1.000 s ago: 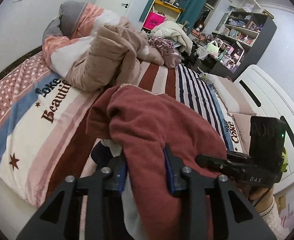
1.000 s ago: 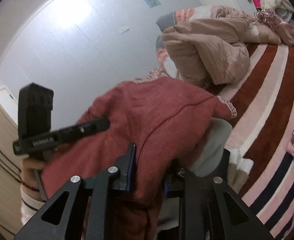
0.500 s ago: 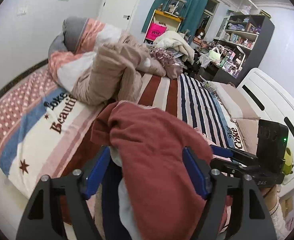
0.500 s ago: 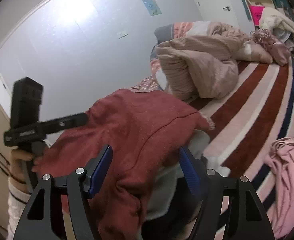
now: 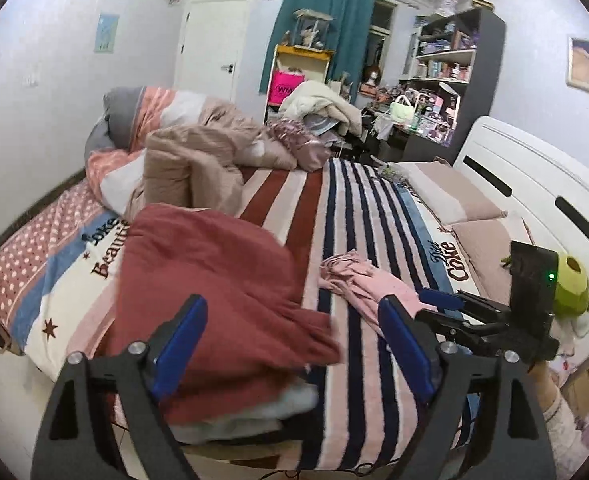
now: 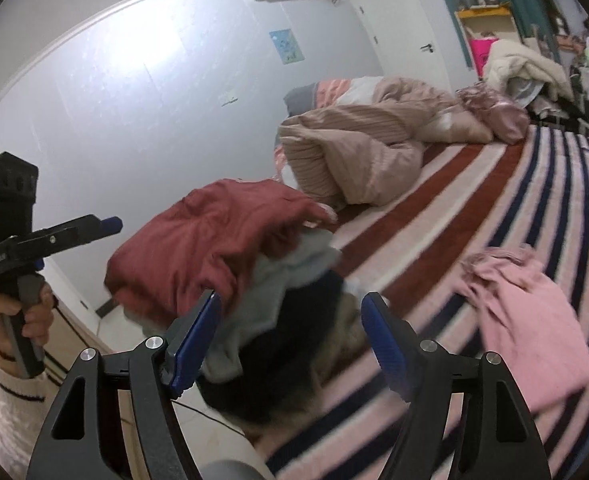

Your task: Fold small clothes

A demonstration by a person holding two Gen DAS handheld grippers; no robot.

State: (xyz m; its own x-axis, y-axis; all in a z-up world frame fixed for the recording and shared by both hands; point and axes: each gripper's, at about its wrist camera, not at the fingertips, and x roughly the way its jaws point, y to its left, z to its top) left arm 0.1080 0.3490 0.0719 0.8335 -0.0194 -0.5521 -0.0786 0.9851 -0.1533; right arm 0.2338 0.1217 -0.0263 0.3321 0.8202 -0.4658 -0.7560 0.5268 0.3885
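Observation:
A folded red garment (image 5: 222, 296) lies on top of a stack of folded clothes at the near edge of the striped bed; it also shows in the right wrist view (image 6: 210, 248), over grey and dark pieces (image 6: 278, 320). A crumpled pink garment (image 5: 362, 280) lies on the bed to the right, seen also in the right wrist view (image 6: 526, 312). My left gripper (image 5: 290, 344) is open and empty above the stack. My right gripper (image 6: 290, 336) is open and empty just behind the stack.
A bunched beige and striped duvet (image 5: 190, 168) fills the far left of the bed. Pillows (image 5: 446, 196) and a white headboard (image 5: 534, 200) lie to the right. A green plush toy (image 5: 572, 280) sits near the headboard. Shelves and a cluttered desk (image 5: 434, 92) stand beyond.
Both grippers were shut on the red garment a second ago. They opened, let it drop onto the stack and pulled back and up.

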